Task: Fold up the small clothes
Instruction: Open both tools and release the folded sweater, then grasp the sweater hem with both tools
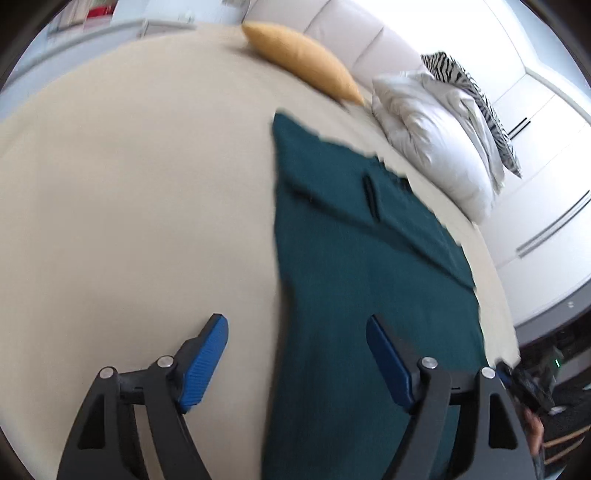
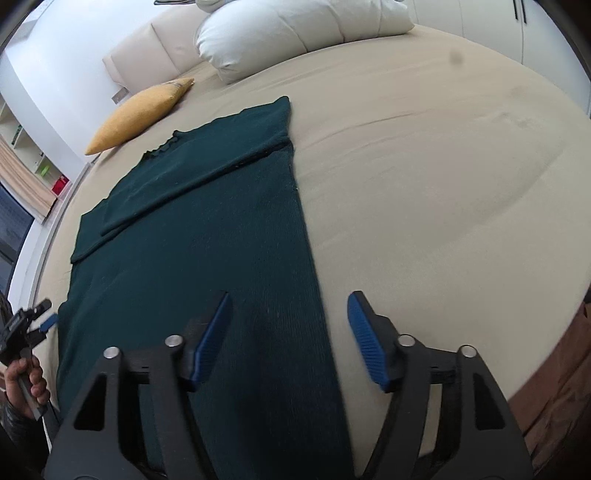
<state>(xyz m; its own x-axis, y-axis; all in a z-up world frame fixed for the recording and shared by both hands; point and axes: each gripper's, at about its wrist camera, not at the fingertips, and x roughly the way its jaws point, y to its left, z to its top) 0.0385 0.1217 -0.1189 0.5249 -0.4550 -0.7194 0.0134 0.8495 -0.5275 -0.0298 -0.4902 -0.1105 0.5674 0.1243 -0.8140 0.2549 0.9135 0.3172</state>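
My right tongs [image 2: 288, 334] sit closest to the lens, jaws spread wide with nothing between the blue pads; under them runs the right-hand edge of the dark green sweater [image 2: 207, 258]. My left tongs [image 1: 295, 354] stand just as wide and empty, straddling the opposite long edge.

The bed [image 2: 424, 166] carries everything, its beige sheet bare on either side of the garment. The sweater lies flat along it, sleeves already folded across the chest, so it forms a long strip. Its long axis runs straight away from me, hem near the tongs, collar toward the white pillow [image 2: 295, 26] and the yellow cushion [image 2: 140, 114]. Each hand is at its own side of the near end, neither nearer than the other. I judge the next fold goes lengthwise, hem carried toward the collar, so both tongs need to pinch the near corners together.
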